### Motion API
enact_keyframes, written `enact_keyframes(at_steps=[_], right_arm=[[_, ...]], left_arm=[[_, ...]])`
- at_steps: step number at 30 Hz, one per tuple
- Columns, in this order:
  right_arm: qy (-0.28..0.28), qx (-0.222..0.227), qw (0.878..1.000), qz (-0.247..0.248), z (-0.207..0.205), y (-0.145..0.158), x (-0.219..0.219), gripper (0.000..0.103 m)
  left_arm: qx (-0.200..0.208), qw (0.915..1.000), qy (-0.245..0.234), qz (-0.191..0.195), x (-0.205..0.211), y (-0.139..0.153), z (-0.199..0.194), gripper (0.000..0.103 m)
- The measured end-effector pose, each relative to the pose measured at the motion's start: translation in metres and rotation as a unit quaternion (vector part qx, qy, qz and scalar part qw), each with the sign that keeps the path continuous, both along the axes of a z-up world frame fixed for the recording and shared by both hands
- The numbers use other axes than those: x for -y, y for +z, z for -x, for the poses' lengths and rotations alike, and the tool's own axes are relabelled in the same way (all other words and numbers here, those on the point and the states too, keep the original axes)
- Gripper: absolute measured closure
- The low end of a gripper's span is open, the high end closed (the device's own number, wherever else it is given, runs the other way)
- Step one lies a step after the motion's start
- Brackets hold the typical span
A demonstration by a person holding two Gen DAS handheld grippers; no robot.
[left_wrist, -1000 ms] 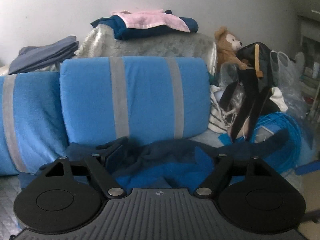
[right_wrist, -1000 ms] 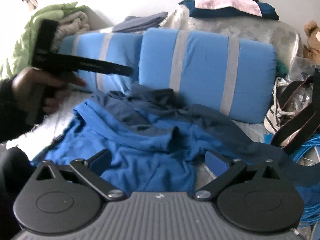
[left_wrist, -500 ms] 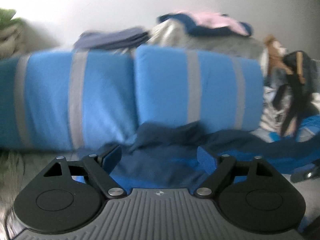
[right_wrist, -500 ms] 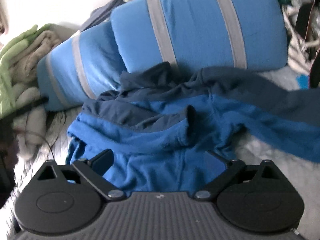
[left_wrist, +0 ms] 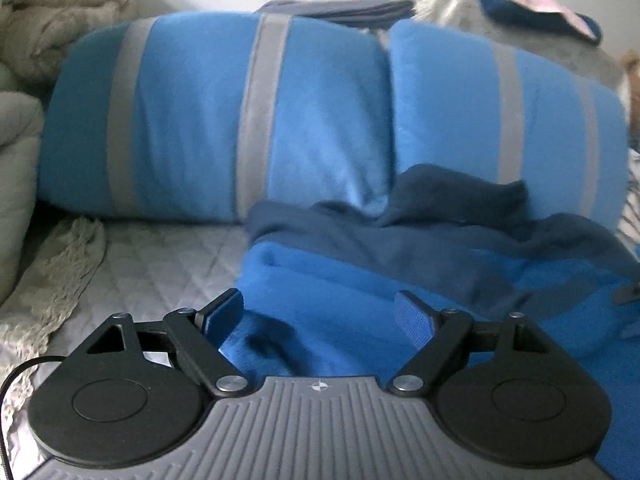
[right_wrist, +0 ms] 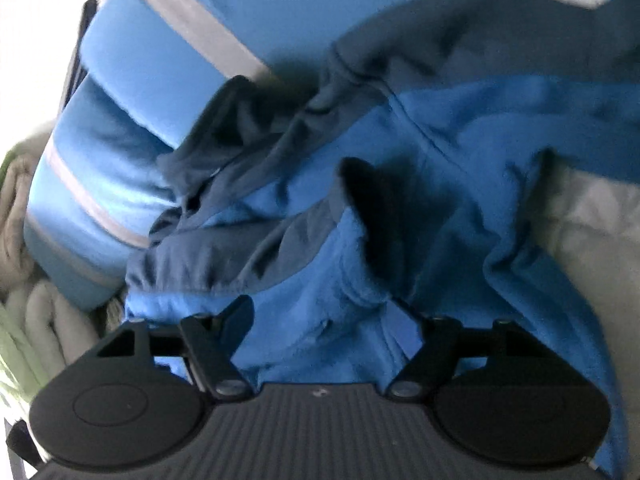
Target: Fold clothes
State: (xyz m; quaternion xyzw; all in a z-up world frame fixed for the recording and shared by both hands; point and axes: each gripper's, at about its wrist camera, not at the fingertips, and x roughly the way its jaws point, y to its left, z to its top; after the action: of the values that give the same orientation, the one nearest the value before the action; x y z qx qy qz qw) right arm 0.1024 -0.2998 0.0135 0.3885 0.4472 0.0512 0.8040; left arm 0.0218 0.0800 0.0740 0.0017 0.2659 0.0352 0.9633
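Your left gripper (left_wrist: 320, 316) sits wide open with nothing between its pads, low over the near left edge of the blue fleece jacket (left_wrist: 360, 280). Your right gripper (right_wrist: 324, 320) is likewise spread wide and holds nothing, hovering over the jacket's (right_wrist: 400, 200) rumpled blue body. The jacket lies crumpled on the grey quilted bed cover (left_wrist: 160, 264), its dark navy collar and shoulders bunched against two blue pillows with grey stripes (left_wrist: 224, 120). Behind them folded clothes (left_wrist: 520, 4) are stacked
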Motion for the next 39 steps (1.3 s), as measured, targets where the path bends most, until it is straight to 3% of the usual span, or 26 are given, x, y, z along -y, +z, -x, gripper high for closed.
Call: enact_keyframes(at_steps=[5,7,8,9,20,24,32,39], right_arm=[[-0.052,-0.023,0.998,-0.040,-0.007,-0.020,0.006,0.033],[-0.075,-0.033,0.995,-0.053,-0.008,-0.027,0.008,0.047],[-0.087,-0.039,0.994,-0.058,-0.007,-0.031,0.009,0.063],[-0.100,-0.045,0.992,-0.064,-0.007,-0.035,0.010,0.072],[-0.086,0.025,0.995,-0.038,0.013,-0.007,0.010,0.075],[-0.060,0.079,0.995,0.012,0.016,0.013,0.000,0.074],[-0.056,0.084,0.995,0.012,0.012,0.013,0.005,0.078],[-0.086,0.102,0.991,0.006,0.021,0.018,0.023,0.078]], left_arm=[[-0.010,0.9996,0.013,-0.022,-0.003,-0.005,-0.004,0.020],[-0.011,0.9995,0.009,-0.029,-0.002,-0.006,-0.004,0.020],[-0.012,0.9994,0.006,-0.033,-0.002,-0.006,-0.004,0.020],[-0.012,0.9993,0.004,-0.035,-0.002,-0.006,-0.004,0.020],[-0.022,0.9983,0.000,-0.053,-0.001,-0.011,-0.007,0.020],[-0.021,0.9978,0.002,-0.063,0.000,-0.011,-0.007,0.020],[-0.016,0.9967,0.009,-0.080,-0.006,-0.006,-0.005,0.020],[-0.055,0.9840,-0.068,-0.155,-0.025,-0.003,-0.011,0.020]])
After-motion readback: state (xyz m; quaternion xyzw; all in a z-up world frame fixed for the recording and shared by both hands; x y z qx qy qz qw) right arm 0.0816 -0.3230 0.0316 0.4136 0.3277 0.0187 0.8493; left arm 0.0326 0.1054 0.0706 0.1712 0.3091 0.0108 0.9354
